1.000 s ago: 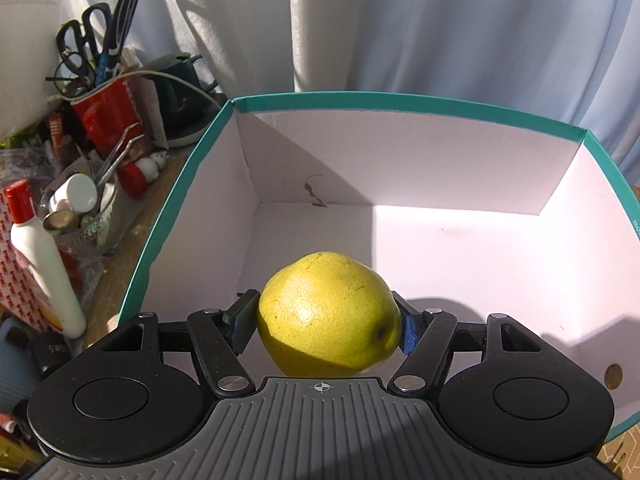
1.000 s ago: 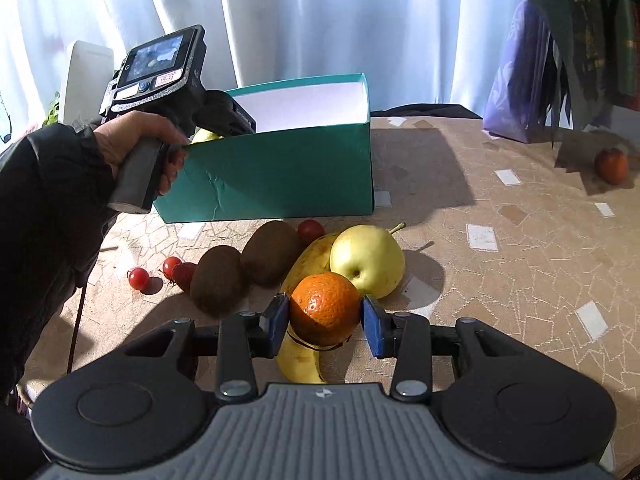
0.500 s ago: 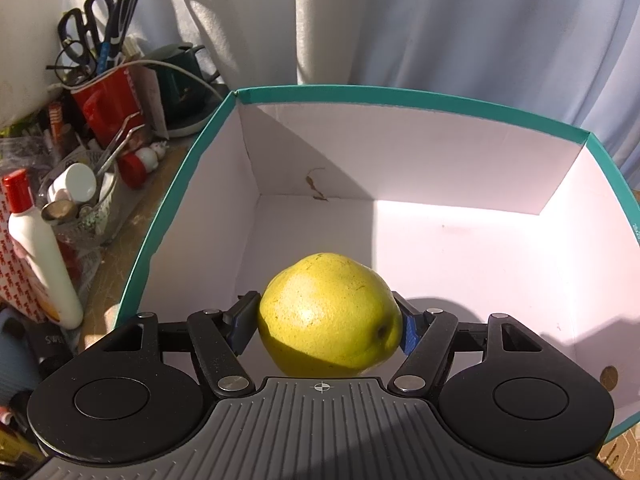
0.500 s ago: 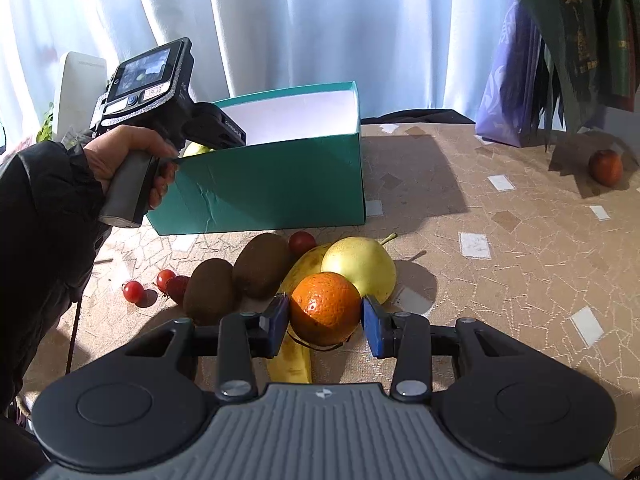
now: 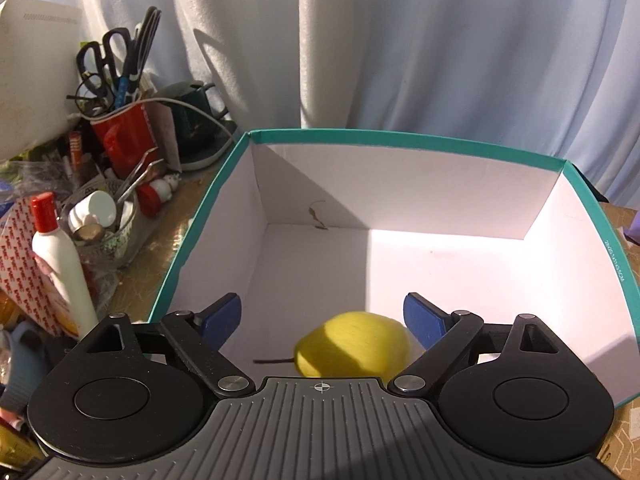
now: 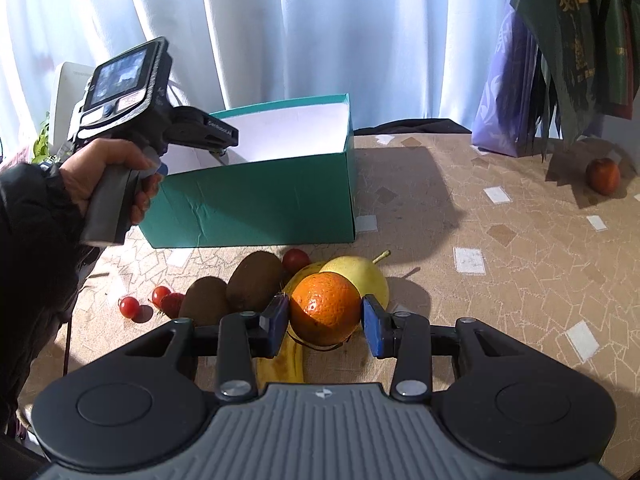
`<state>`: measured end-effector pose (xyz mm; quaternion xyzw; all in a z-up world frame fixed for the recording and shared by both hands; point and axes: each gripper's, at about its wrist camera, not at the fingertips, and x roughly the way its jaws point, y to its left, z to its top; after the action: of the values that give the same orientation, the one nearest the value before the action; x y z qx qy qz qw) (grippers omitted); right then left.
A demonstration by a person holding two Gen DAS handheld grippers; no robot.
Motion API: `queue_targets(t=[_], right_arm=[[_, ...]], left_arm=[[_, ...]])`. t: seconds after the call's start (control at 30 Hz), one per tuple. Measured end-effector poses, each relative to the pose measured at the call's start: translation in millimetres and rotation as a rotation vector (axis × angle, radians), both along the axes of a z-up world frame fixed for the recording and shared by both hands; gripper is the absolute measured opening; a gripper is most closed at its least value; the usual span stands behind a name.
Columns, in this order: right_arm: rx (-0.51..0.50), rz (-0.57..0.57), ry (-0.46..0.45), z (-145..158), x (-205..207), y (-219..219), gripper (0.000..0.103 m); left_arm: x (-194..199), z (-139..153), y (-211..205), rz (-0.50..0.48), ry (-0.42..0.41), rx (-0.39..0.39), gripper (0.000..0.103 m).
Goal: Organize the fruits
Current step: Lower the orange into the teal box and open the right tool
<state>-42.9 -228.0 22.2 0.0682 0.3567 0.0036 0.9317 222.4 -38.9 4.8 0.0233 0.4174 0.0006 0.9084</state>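
Note:
My left gripper (image 5: 322,318) is open over the teal box (image 5: 400,138). A yellow pear (image 5: 352,342) lies loose below it inside the box, blurred, stem pointing left. My right gripper (image 6: 326,322) is shut on an orange (image 6: 325,308), held above the fruit pile on the table. Below it lie a banana (image 6: 282,364), a second yellow pear (image 6: 362,276), two kiwis (image 6: 254,282) and small red tomatoes (image 6: 130,306). The left gripper also shows in the right wrist view (image 6: 216,136), over the box's (image 6: 256,196) left end.
Left of the box stand a red cup of scissors (image 5: 124,140), a white bottle (image 5: 60,268) and other clutter. A red fruit (image 6: 603,176) sits far right on the table. Bags (image 6: 560,40) hang at the right. A curtain is behind.
My left gripper has opened and let go of the yellow pear, which dropped into the box. The right gripper, still holding the orange, has moved closer to the box.

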Motion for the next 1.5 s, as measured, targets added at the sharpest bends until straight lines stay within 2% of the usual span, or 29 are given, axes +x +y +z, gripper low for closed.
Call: queue_targets(t=[0.37, 0.57, 0.77, 0.9, 1.07, 1.33, 1.5], right_arm=[[-0.043, -0.015, -0.049, 20.9, 34.8, -20.3, 0.039], [-0.082, 0.019, -0.102, 36.2, 75.7, -21.0, 0.039], [-0.093, 0.092, -0.139, 41.6, 121.6, -8.6, 0.039], [-0.095, 0.126, -0.129, 33.9, 152.8, 1.2, 0.039], [-0.092, 0.142, -0.084, 14.9, 184.6, 9.6, 0.039], [-0.108, 0.131, -0.025, -12.0, 213.2, 15.9, 0.039], [-0.174, 0.133, -0.013, -20.6, 220.0, 25.6, 0.039]], left_arm=[[-27.7, 10.7, 11.2, 0.010, -0.001, -0.048, 0.092], [-54.0, 27.1, 21.4, 0.038, -0.043, -0.047, 0.093], [-73.5, 41.2, 41.8, 0.069, -0.071, -0.113, 0.093], [-88.4, 46.2, 56.1, 0.100, -0.084, -0.123, 0.093], [-97.2, 42.5, 67.8, 0.134, -0.063, -0.117, 0.093], [-104.4, 31.1, 67.7, 0.154, -0.033, -0.087, 0.093], [-105.9, 24.5, 66.5, 0.151, -0.013, -0.082, 0.093]])
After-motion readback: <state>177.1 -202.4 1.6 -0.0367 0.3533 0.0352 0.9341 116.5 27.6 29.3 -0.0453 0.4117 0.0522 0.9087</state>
